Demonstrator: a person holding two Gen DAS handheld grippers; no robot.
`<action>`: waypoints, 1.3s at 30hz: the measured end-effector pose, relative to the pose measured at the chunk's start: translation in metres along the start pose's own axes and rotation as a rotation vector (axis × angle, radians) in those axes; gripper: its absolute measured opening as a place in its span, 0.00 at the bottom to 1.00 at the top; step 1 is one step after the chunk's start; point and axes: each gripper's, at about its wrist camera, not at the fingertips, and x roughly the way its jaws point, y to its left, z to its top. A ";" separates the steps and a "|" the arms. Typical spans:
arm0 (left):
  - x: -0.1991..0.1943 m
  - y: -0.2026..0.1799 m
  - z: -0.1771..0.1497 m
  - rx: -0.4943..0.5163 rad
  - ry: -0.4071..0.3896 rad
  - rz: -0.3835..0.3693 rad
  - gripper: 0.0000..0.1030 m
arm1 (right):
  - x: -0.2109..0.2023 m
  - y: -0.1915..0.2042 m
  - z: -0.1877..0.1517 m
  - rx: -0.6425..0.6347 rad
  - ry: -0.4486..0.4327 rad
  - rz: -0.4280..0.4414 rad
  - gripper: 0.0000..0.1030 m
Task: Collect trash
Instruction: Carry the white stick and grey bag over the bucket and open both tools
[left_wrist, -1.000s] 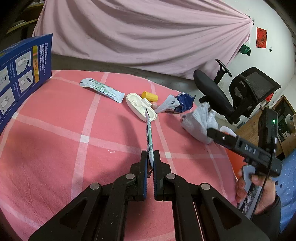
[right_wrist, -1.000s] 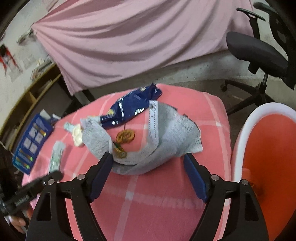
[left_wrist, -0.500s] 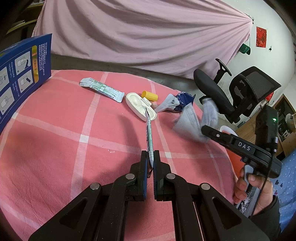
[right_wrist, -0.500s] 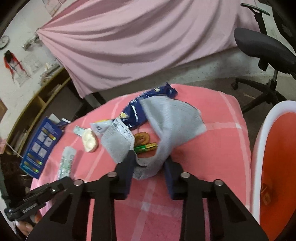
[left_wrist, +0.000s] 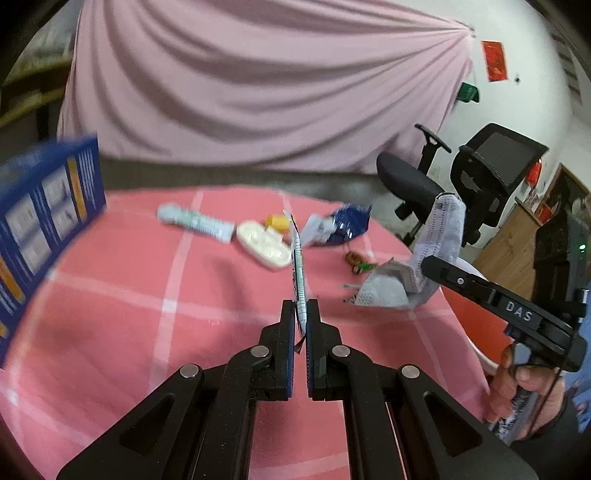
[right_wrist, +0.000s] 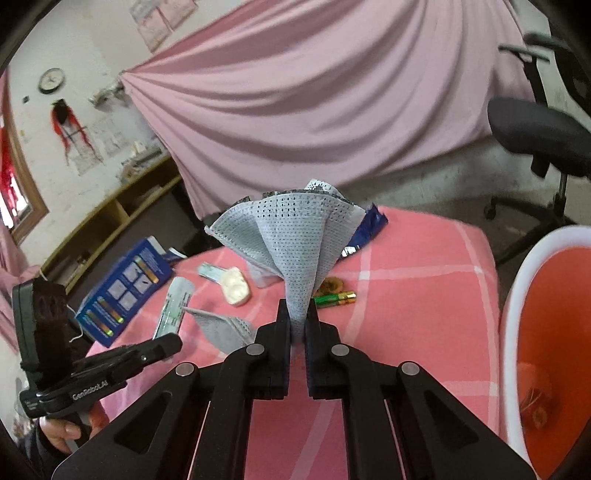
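Observation:
My right gripper (right_wrist: 297, 314) is shut on a grey face mask (right_wrist: 295, 236) and holds it lifted above the pink checked table; the mask also shows in the left wrist view (left_wrist: 436, 240). My left gripper (left_wrist: 300, 314) is shut on a thin white wrapper strip (left_wrist: 297, 266) that stands on edge. An orange bin with a white rim (right_wrist: 517, 306) stands at the table's right edge. On the table lie a green battery (right_wrist: 334, 298), a brown ring-shaped scrap (right_wrist: 331, 285), a blue snack bag (left_wrist: 347, 225), a white plastic case (left_wrist: 264, 243) and a long white sachet (left_wrist: 195, 221).
A blue box (left_wrist: 44, 214) stands at the table's left. A second grey mask piece (right_wrist: 225, 330) lies near the front. A black office chair (left_wrist: 443, 184) stands beyond the table's far right. A pink curtain (left_wrist: 258, 92) hangs behind.
My right gripper closed on the grey mask and lifted it off the table, uncovering the battery and the brown scrap. My left gripper rose a little with the wrapper strip.

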 end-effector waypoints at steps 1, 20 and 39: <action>-0.006 -0.006 -0.003 0.027 -0.034 0.015 0.03 | -0.006 0.005 -0.001 -0.018 -0.027 -0.002 0.05; -0.061 -0.113 -0.028 0.219 -0.406 -0.019 0.03 | -0.108 0.024 -0.012 -0.208 -0.471 -0.099 0.05; -0.006 -0.286 -0.028 0.552 -0.347 -0.198 0.03 | -0.210 -0.090 -0.016 0.042 -0.630 -0.342 0.05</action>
